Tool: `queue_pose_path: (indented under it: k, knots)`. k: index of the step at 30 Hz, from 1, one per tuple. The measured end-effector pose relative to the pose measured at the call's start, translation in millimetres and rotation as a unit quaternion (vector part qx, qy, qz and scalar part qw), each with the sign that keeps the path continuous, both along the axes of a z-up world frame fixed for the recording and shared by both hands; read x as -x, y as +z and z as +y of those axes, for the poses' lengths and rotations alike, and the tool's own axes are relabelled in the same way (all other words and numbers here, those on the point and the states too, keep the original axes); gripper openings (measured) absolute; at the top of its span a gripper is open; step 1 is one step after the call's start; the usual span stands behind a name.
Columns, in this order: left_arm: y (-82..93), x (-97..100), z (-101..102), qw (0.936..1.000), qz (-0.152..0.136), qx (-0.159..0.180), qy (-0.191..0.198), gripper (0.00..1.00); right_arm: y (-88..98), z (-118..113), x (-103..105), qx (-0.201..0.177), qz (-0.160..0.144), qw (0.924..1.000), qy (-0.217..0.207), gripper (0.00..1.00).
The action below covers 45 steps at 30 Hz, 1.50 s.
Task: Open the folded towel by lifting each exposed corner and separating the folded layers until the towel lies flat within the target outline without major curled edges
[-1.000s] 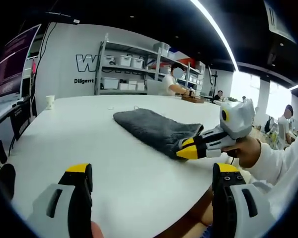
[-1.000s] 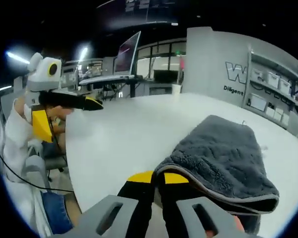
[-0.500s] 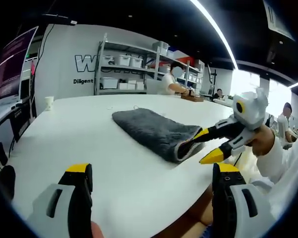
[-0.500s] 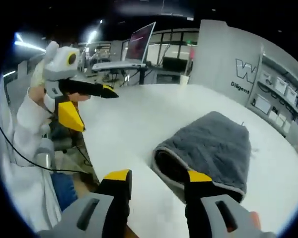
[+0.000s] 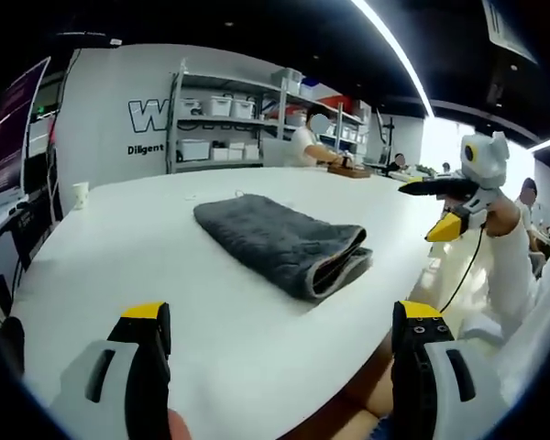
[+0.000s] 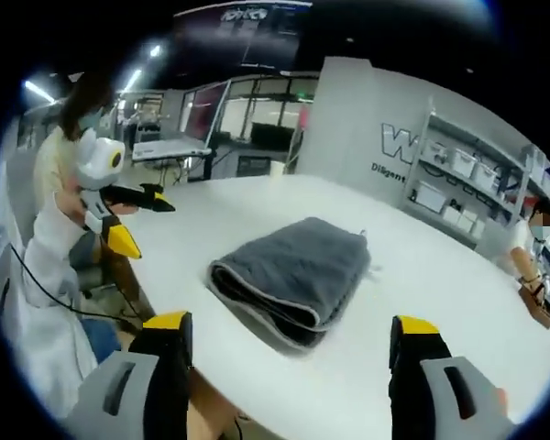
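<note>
A dark grey towel (image 5: 275, 240) lies folded on the white table (image 5: 119, 238), with its layered, pale-edged fold end toward the near edge. My left gripper (image 5: 282, 316) stands open at the table's near side, short of the towel, with nothing between its jaws. My right gripper (image 5: 420, 209) hovers open beyond the table's right edge, held by a hand. In the right gripper view the towel (image 6: 293, 275) lies ahead of my open right gripper (image 6: 291, 323), well apart from it. My left gripper (image 6: 151, 231) is at the left, open, off the table (image 6: 422, 266) edge.
A paper cup (image 5: 80, 194) stands at the table's far left. Metal shelves with white bins (image 5: 220, 128) line the back wall. People sit at a far table (image 5: 348, 170). A desk with monitors (image 6: 179, 147) stands behind the person holding the grippers.
My right gripper let go of the towel's near corner, opened, and drew back up and away off the table edge. The towel has dropped back, still folded. The left gripper stays open.
</note>
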State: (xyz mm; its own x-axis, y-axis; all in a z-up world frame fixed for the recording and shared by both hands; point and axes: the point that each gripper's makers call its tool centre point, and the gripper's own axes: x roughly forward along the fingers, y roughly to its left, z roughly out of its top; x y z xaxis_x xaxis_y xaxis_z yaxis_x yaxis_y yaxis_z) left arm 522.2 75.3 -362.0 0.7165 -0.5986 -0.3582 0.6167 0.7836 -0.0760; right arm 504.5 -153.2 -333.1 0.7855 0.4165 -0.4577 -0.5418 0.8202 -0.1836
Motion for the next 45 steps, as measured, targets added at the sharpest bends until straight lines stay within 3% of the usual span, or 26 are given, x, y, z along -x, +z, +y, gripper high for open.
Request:
queue_pose_path:
  k: [6,11,17,21,25,30,34,38,41,45]
  knots:
    - [5.6,-0.6,-27,0.9995,-0.009,-0.02,-0.02,1.0,-12.6,-21,4,0.005,0.017,0.9997,-0.014,0.99]
    - [13.1,-7.5,-59,0.9984,-0.024,-0.023,-0.046,0.99,-12.0,-32,12,-0.001,0.02,0.9997,-0.016,0.99]
    - [35.5,-20.2,-125,0.9909,-0.077,-0.035,-0.105,0.95,-2.4,-50,18,-0.011,0.013,0.9992,-0.036,0.99]
    - [38.5,-28.9,-160,0.9886,-0.086,-0.021,-0.122,0.9,2.7,-61,23,-0.014,0.008,0.9987,-0.048,0.99]
    - [36.7,-49.3,-181,0.9841,-0.134,-0.053,-0.104,0.8,8.5,-65,25,-0.025,0.002,0.9983,-0.052,0.99]
    - [14.4,-68.1,-195,0.9722,-0.168,-0.14,-0.084,0.61,7.4,-66,27,-0.022,0.005,0.9987,-0.047,0.99]
    - [-3.4,-67.4,-206,0.9549,-0.186,-0.209,-0.101,0.3,4.9,-67,25,-0.017,0.007,0.999,-0.041,0.99]
    - [-7.8,-65.2,-216,0.9523,-0.191,-0.214,-0.106,0.23,1.7,-67,23,-0.024,0.012,0.999,-0.036,0.99]
    - [-8.9,-65.4,-218,0.9494,-0.19,-0.219,-0.12,0.09,0.6,-67,22,-0.025,0.014,0.9989,-0.037,0.99]
    - [-4.4,-64.0,-217,0.9607,-0.16,-0.176,-0.143,0.03,2.0,-69,22,-0.03,0.013,0.9986,-0.041,0.99]
